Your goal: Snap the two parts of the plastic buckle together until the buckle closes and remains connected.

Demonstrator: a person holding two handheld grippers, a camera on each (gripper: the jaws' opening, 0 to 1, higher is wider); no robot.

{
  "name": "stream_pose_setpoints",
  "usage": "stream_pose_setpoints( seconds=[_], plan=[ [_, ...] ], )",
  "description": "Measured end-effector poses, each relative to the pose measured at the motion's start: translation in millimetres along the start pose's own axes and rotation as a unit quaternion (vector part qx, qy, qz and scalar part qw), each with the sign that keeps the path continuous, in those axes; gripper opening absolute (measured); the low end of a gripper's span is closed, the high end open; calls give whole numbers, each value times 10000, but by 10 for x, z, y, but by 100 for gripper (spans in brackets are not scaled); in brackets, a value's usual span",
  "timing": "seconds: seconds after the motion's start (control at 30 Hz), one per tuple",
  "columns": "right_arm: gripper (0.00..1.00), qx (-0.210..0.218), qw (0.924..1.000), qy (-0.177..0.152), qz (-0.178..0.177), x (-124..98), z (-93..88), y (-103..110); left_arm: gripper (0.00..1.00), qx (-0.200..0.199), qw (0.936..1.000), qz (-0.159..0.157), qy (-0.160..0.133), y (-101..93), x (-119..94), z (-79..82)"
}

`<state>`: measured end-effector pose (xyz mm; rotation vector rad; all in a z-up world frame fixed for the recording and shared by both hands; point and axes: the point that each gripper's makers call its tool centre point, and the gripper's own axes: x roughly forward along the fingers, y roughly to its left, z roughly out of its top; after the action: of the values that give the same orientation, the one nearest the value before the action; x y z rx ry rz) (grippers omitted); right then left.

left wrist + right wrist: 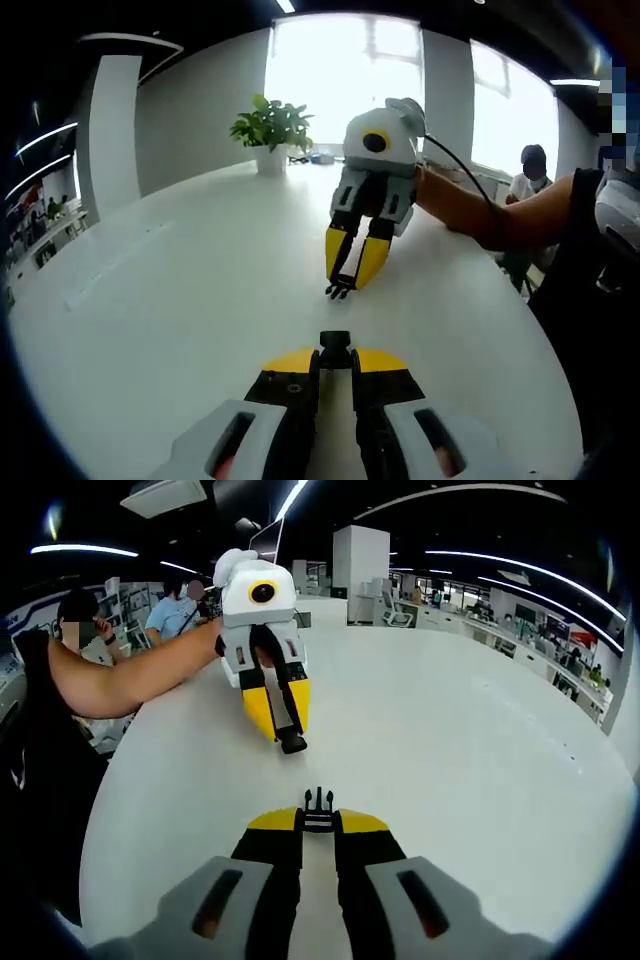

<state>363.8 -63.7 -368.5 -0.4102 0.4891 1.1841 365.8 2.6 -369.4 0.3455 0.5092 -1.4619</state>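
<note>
My left gripper (335, 362) is shut on the black socket half of the buckle (335, 344), which sticks out past its yellow tips. Across the white table (190, 290), my right gripper (350, 278) points back at it, shut on the pronged half (340, 290). In the right gripper view the pronged half (318, 806) stands up between that view's own jaws (318, 826). There the left gripper (280, 725) carries the socket half (292, 744). The two halves face each other with a short gap between them.
A potted plant (270, 128) stands at the table's far end by bright windows. A person's bare forearm (480, 210) reaches in behind the right gripper. Other people (180, 610) sit beyond the table edge (95, 810). Office desks fill the background.
</note>
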Motion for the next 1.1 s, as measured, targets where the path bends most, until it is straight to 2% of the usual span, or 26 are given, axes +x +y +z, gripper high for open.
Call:
stream_pose_setpoints(
  seconds=[0.4, 0.63, 0.87, 1.1],
  plan=[
    [11, -36, 9999, 45, 152, 7, -17, 63, 11, 79, 9998, -138, -84, -71, 22, 20],
    [11, -56, 9993, 12, 367, 1, -1, 158, 11, 86, 9996, -276, -73, -118, 41, -4],
    [11, -272, 9986, -15, 443, 11, -7, 201, 11, 99, 9991, -401, -37, -178, 54, -27],
    [11, -242, 9986, 1, 479, 7, -17, 208, 11, 222, 9987, -444, -78, -188, 64, -26]
  ],
)
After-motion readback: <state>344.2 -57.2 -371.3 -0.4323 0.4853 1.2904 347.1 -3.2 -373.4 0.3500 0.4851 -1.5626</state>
